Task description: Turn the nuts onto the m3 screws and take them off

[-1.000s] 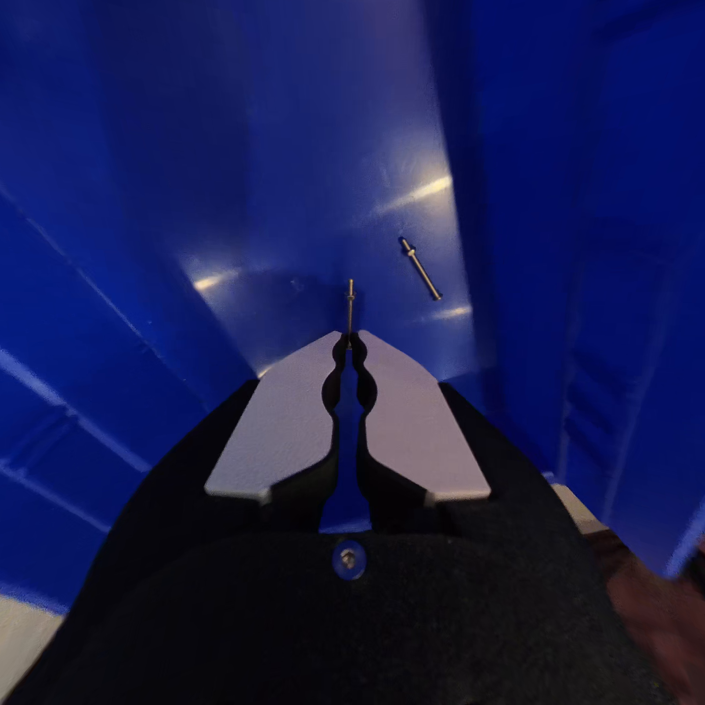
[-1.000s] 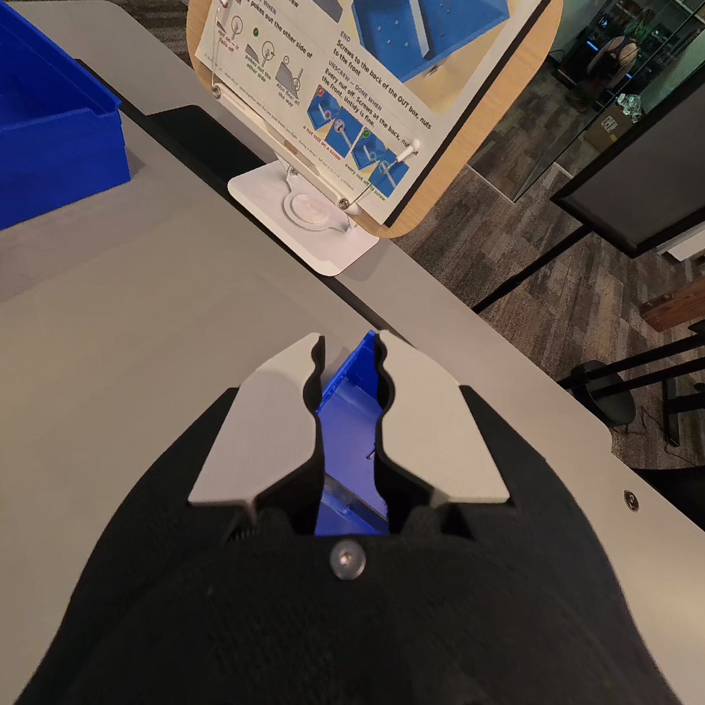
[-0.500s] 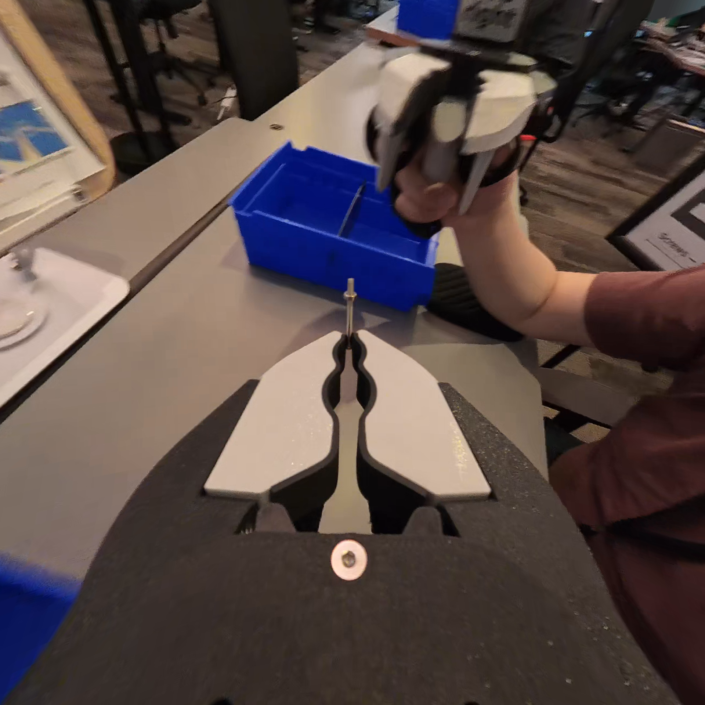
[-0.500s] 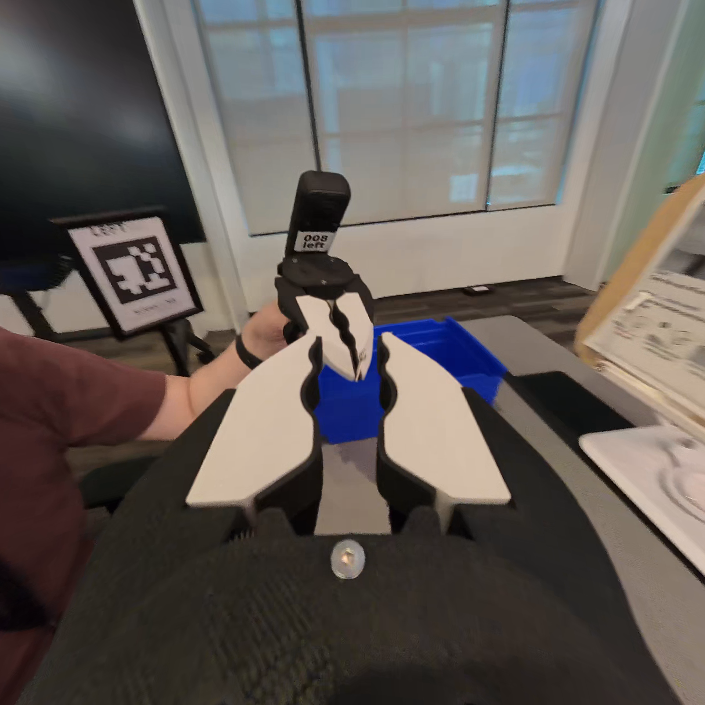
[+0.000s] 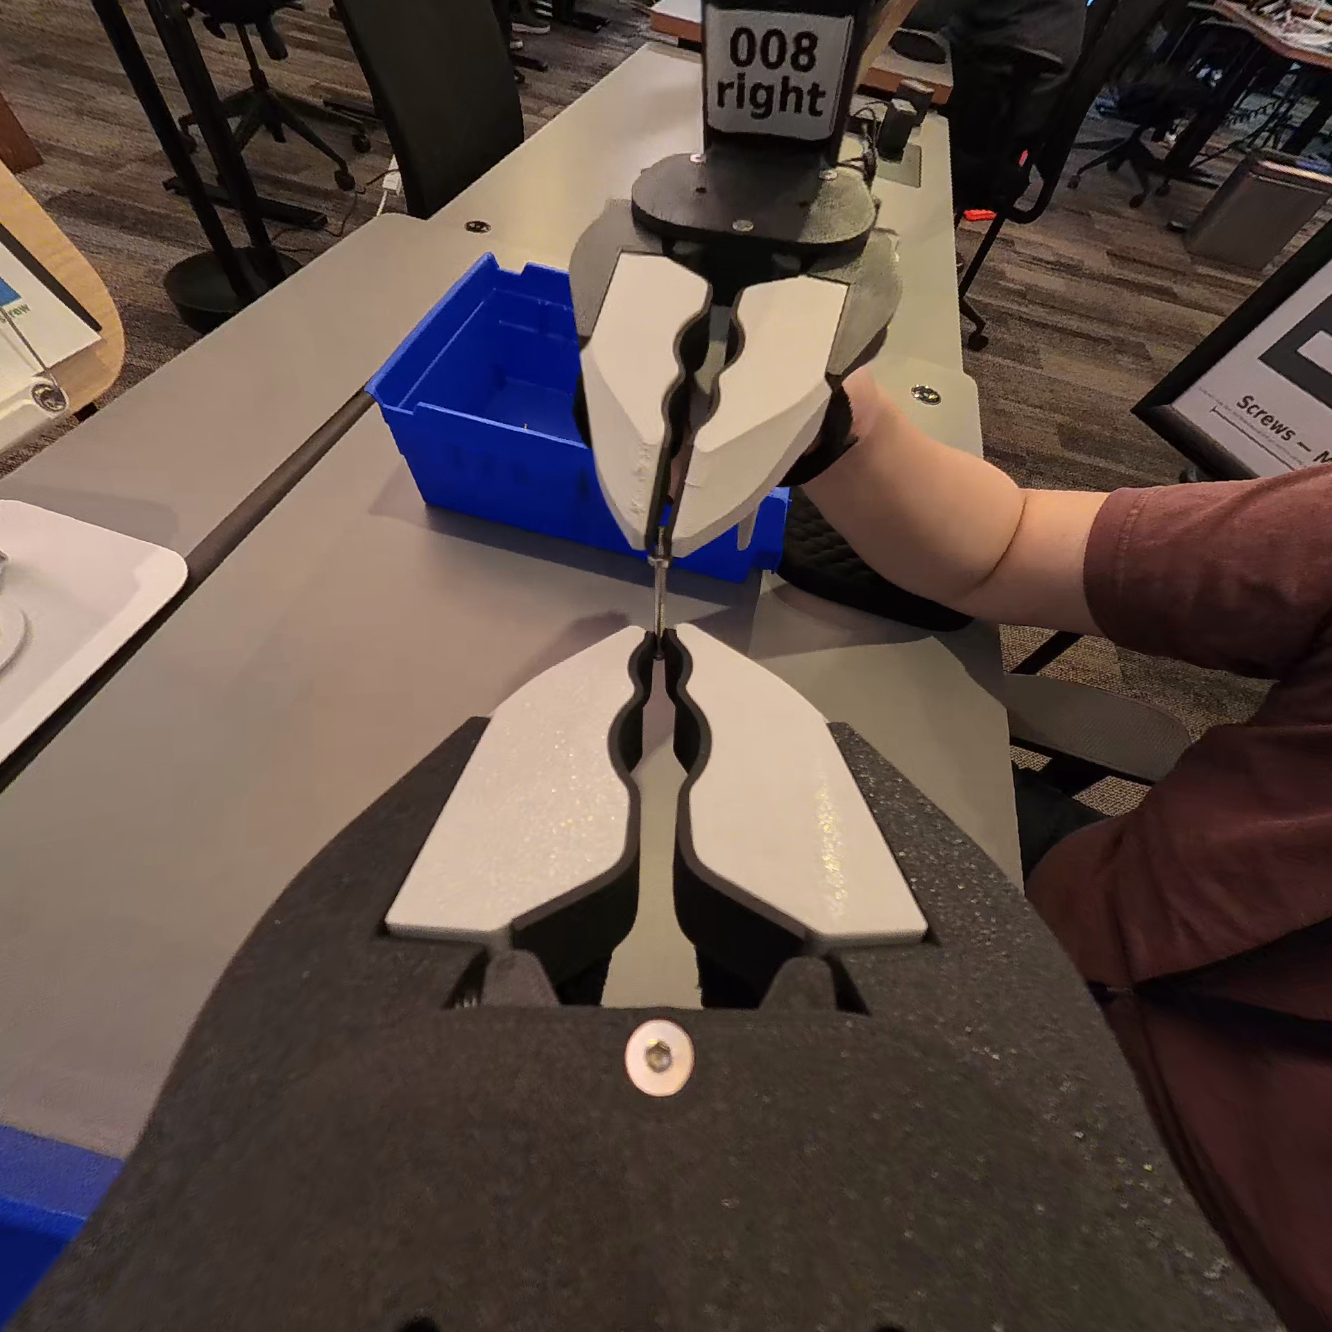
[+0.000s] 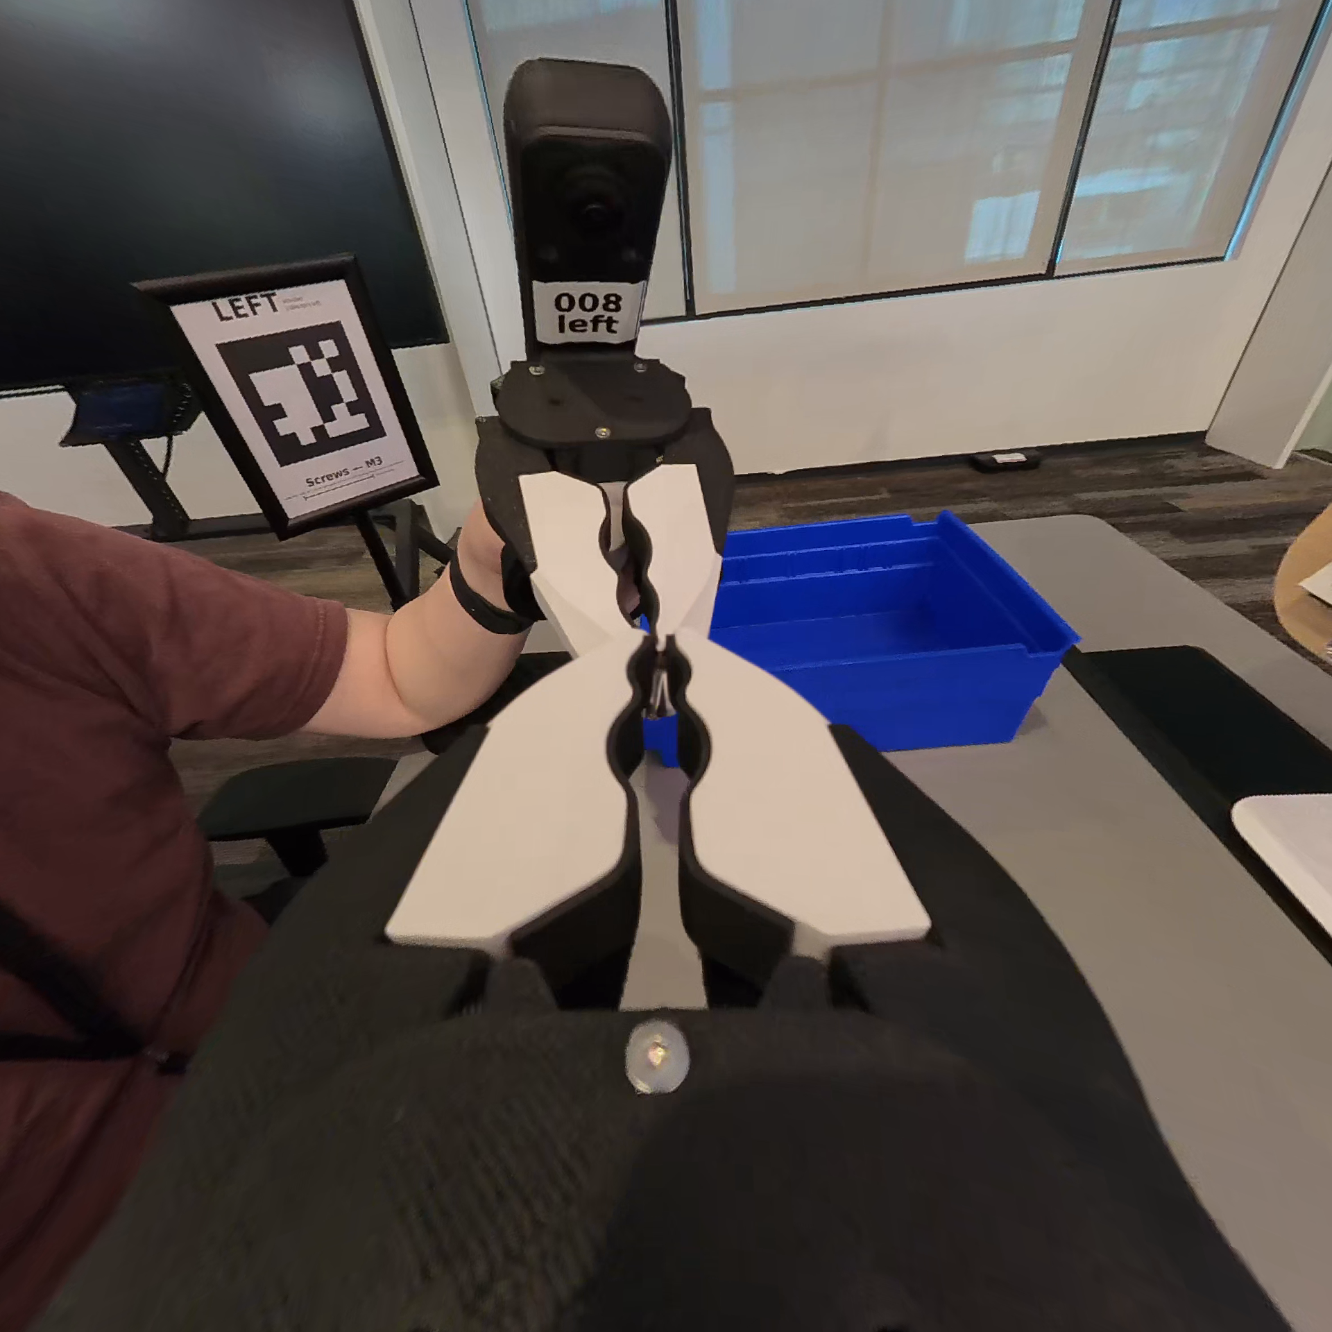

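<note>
My left gripper (image 5: 657,636) is shut on the near end of a thin metal m3 screw (image 5: 657,595), which points straight ahead. A small nut (image 5: 657,558) sits near the screw's far end. My right gripper (image 5: 659,537) faces the left one tip to tip and is shut on that far end at the nut. In the right wrist view the right gripper (image 6: 659,641) meets the left gripper (image 6: 652,621), and a bit of the screw (image 6: 657,688) shows between the fingers. Both are held above the grey table (image 5: 288,685).
A blue bin (image 5: 490,432) stands on the table behind the right gripper; another blue bin (image 6: 901,649) stands behind the left gripper. A white stand base (image 5: 72,576) lies at the left. A framed sign (image 6: 310,403) stands off the table. The person's arm (image 5: 973,533) reaches in from the right. Less than 4 cm separates the two grippers' tips.
The left gripper lifted the screw out of a blue bin and over the table. The right gripper swung round to face it and closed on the screw's far end.
</note>
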The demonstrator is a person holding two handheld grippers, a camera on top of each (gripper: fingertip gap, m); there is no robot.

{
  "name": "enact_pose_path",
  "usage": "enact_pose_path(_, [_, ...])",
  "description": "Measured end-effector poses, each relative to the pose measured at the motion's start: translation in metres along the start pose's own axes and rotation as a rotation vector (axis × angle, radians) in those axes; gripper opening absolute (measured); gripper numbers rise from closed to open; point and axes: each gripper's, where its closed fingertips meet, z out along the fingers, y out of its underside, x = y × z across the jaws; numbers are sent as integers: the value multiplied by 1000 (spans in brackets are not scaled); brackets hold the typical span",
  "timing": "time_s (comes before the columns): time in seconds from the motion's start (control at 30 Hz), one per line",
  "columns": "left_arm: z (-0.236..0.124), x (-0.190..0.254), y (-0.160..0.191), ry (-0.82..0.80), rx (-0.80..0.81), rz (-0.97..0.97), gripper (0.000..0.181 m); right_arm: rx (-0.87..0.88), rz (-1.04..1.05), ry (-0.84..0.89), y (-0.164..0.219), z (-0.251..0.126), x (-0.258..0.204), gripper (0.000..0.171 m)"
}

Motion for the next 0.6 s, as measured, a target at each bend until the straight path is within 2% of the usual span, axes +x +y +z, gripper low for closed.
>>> enact_pose_path(0.17, [1,4,0,55,14,-37,4,12,55,-39,1,1,-1,3])
enact_pose_path(0.23, [2,5,-3,80,42,-54,10,21,106,-69,1,2,-3,3])
enact_pose_path(0.37, [2,4,-6,111,78,-77,3,62,172,-97,-3,1,-1,3])
enact_pose_path(0.6, [8,4,-3,212,95,-191,3,52,218,-93,2,0,6,3])
